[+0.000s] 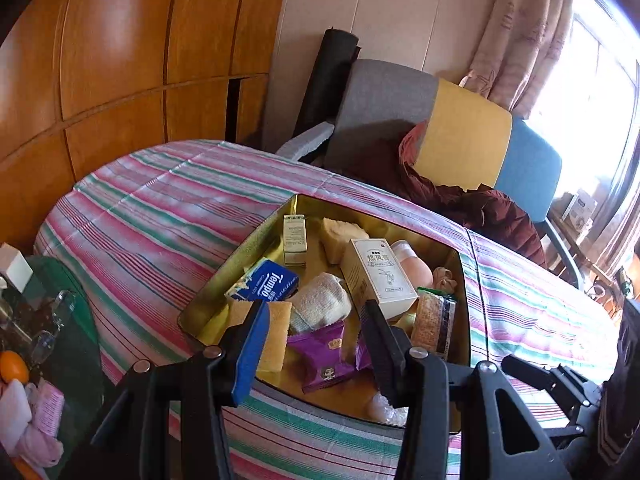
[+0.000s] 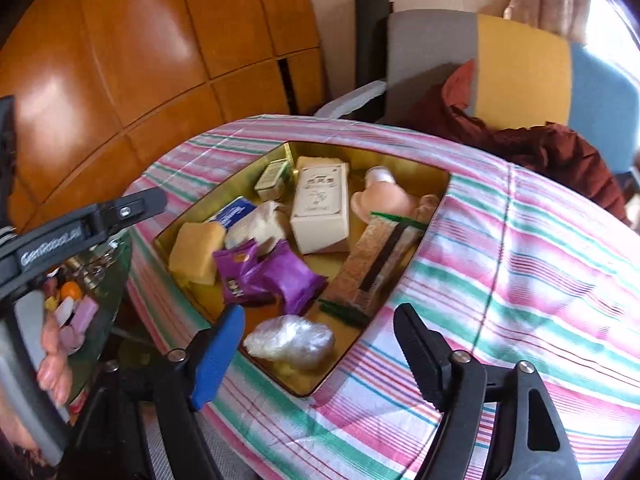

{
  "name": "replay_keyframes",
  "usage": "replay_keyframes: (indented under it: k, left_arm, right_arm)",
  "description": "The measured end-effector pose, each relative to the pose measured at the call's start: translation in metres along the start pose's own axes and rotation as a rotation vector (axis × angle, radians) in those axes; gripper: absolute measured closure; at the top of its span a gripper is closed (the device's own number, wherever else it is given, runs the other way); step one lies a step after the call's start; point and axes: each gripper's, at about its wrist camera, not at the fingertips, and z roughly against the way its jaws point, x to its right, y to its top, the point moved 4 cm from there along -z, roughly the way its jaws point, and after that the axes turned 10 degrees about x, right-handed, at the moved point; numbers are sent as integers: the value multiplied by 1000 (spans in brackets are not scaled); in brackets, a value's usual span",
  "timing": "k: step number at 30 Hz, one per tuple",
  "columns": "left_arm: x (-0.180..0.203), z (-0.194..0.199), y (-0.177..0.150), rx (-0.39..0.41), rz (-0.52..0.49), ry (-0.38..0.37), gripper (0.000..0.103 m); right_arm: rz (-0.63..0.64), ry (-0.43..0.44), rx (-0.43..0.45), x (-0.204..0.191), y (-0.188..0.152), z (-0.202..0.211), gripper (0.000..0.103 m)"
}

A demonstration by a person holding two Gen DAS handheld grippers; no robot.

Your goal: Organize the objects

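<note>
with both the left gripper (image 1: 316, 344) and right gripper (image 2: 320, 354) spread and empty over the gold tin (image 2: 400, 168), we judge the crumpled clear bag (image 2: 290, 342) at its near corner light, slippery, best pinched mid-bunch.

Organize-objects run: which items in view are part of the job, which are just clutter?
Job: gold tin; in it purple snack packets, white carton, Tempo tissues, clear plastic wad.
Clutter: glass side table, orange fruit, maroon jacket, chair.
</note>
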Motion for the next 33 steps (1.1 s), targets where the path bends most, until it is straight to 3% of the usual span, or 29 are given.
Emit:
replay_keyframes:
  k: [7, 12, 24, 33]
  left_arm:
    - [4, 8, 4, 14, -57, 46, 55]
    - [2, 11, 5, 23, -70, 85, 55]
    - [-2, 16, 7, 2, -104, 165, 55]
    - [-9, 12, 2, -55, -103, 174, 55]
  right_arm:
    - [-32, -108, 13, 3, 14, 0, 6]
    - [-34, -162, 33, 0, 21, 2, 0]
    - [-62, -281, 28, -7, 34, -2, 0]
    - [-38, -344, 29, -12, 37, -4, 0]
